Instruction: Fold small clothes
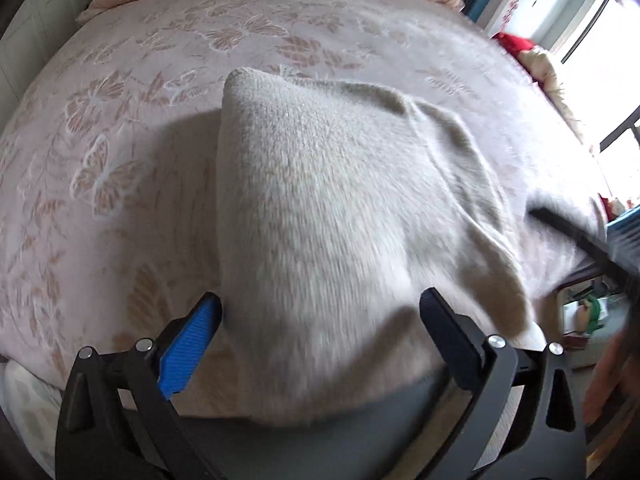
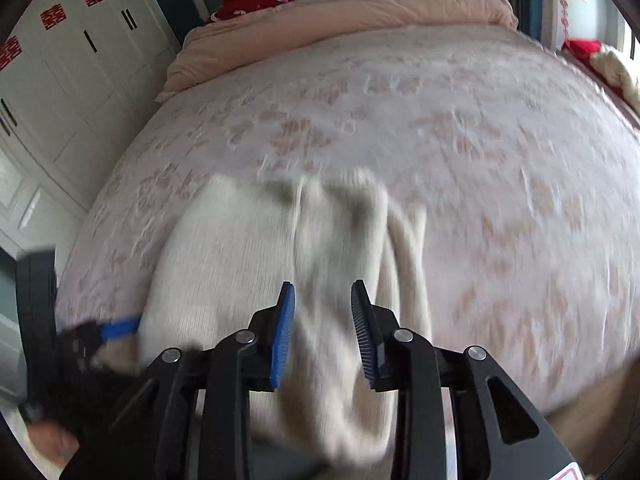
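Observation:
A cream knitted garment (image 1: 320,200) lies on the pink butterfly-patterned bedspread (image 1: 120,140), near the bed's front edge, with a fold running down its right side. My left gripper (image 1: 320,304) hovers over its near end with jaws wide apart and nothing pinched. In the right wrist view the same garment (image 2: 240,260) is blurred, with long folds along its right side. My right gripper (image 2: 323,288) stands above it, blue pads (image 2: 284,328) apart with a clear gap between them. The left gripper's blue finger (image 2: 120,326) shows at the garment's left edge.
A peach duvet (image 2: 340,8) is bunched at the head of the bed. White wardrobe doors (image 2: 68,80) with red paper cut-outs stand to the left. Red cloth (image 1: 516,44) and a bright window (image 1: 600,60) are on the right. The bed's near edge (image 1: 320,424) drops off below the grippers.

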A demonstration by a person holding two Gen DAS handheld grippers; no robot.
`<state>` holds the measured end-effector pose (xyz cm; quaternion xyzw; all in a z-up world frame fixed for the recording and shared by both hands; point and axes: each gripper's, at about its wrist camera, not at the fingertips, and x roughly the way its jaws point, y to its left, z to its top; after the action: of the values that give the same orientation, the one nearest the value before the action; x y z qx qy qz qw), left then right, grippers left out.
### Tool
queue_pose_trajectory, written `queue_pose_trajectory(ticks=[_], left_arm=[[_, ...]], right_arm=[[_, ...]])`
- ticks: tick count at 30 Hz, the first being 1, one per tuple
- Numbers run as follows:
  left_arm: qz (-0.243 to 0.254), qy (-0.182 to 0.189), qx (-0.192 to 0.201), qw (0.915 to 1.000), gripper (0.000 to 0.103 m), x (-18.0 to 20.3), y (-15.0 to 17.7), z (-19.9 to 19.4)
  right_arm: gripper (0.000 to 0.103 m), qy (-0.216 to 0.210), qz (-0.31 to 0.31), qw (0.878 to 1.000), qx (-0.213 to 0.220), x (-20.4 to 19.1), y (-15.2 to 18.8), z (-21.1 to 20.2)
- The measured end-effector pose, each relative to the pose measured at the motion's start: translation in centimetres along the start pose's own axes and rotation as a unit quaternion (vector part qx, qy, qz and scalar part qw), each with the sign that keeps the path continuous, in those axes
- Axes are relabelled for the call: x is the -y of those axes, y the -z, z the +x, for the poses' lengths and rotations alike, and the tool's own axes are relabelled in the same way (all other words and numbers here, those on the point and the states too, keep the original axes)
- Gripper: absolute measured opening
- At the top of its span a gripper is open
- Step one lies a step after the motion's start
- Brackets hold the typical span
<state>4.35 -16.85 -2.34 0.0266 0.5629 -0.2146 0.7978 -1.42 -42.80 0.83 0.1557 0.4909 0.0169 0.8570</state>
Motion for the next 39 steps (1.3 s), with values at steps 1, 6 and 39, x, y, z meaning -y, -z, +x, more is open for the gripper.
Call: queue_pose_trajectory(ticks=[1,6,39], left_arm=[[0.001,0.003,0.002,1.0,0.097,0.0,0.5,-0.4],[0.017,0.041,0.01,0.999,0.097,1.3,2.9,-2.6],[0.006,-0.042,-0.037,0.9984,0.095,0.2,1.4,-0.4]], right_arm=[[0.03,-0.005,0.005,1.0,-0.011,0.0,1.4,0.0],[0.02,0.028,-0.022,0.999,-0.006,-1.4,4.9,-0.2],[0.085,0.016,0.064,0.998,-0.006,4.1,1.2,1.7]])
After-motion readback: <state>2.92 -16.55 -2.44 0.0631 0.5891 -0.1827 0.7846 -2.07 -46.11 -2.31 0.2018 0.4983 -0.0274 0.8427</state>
